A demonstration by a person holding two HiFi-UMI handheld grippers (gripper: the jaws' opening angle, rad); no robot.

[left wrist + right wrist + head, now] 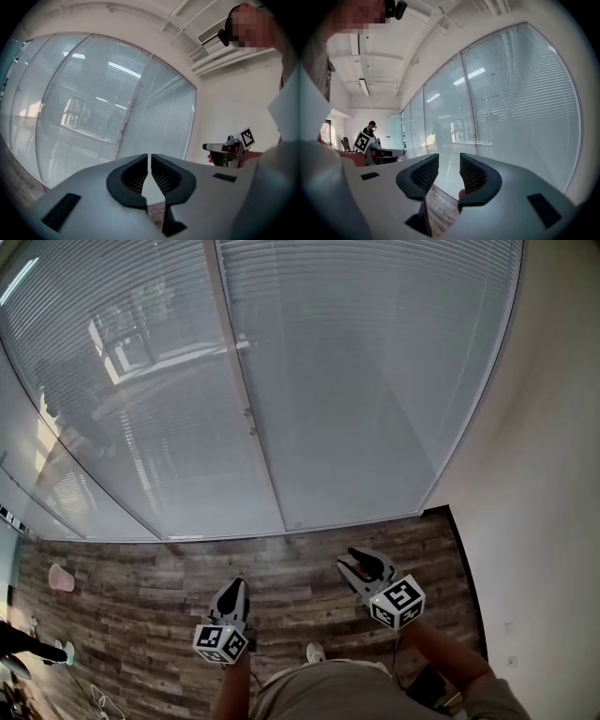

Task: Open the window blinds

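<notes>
Shut white slat blinds (pixel 356 381) fill two large glass panels ahead, split by a pale upright frame (pixel 246 418) with small fittings on it. In the head view my left gripper (pixel 232 589) is low and left of centre, over the floor and short of the glass. Its jaws are shut on nothing, as the left gripper view (pixel 149 159) shows. My right gripper (pixel 361 563) is to its right, also short of the glass. Its jaws (pixel 449 161) stand a little apart and hold nothing. Both point toward the blinds (pixel 159 117) (pixel 520 103).
A wood-plank floor (pixel 141 587) runs up to the glass. A white wall (pixel 544 474) closes the right side. A pink cup (pixel 61 577) and cables lie at far left. More glass panels continue leftward, with another person far off (pixel 371 126).
</notes>
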